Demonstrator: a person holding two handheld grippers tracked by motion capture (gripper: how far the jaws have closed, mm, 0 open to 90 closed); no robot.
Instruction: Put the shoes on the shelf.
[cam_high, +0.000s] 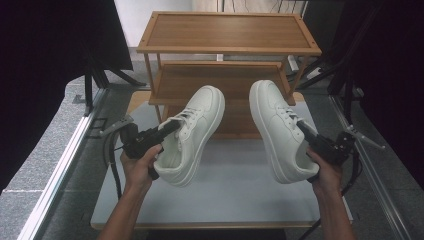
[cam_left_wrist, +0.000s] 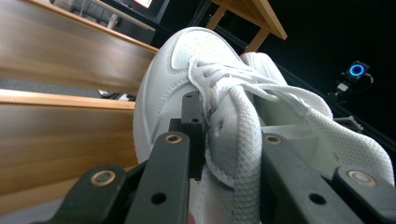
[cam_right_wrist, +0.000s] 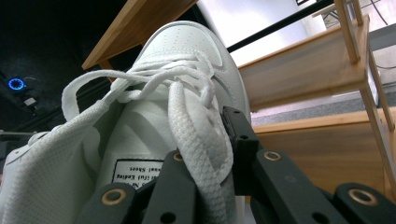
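**A:** What was the biggest thing ahead of the grippers?

**B:** A wooden shoe rack with slatted shelves stood beyond both of them, at the far edge of the pale table. Its lower shelf lay just past the toes of the shoes.

**A:** And the shoes?

**B:** Two white lace-up sneakers, both off the table. The left sneaker hung from the left gripper, toe pointing away and up towards the rack, sole turned to the right. The right sneaker hung from the right gripper, toe also aimed at the rack, heel close to the person's right hand.

**A:** How did the left gripper's jaws stand?

**B:** Pinching. In the left gripper view, the upper edge beside the tongue and a flat white lace sat clamped between the two black jaws, with the toe rising straight ahead.

**A:** The right one?

**B:** The same. In the right gripper view, its jaws were pressed on the side of the upper, with a loop of lace caught there and the tongue label just to the jaws' left.

**A:** The left hand?

**B:** Wrapped around its gripper's handle, just behind the sneaker's heel.
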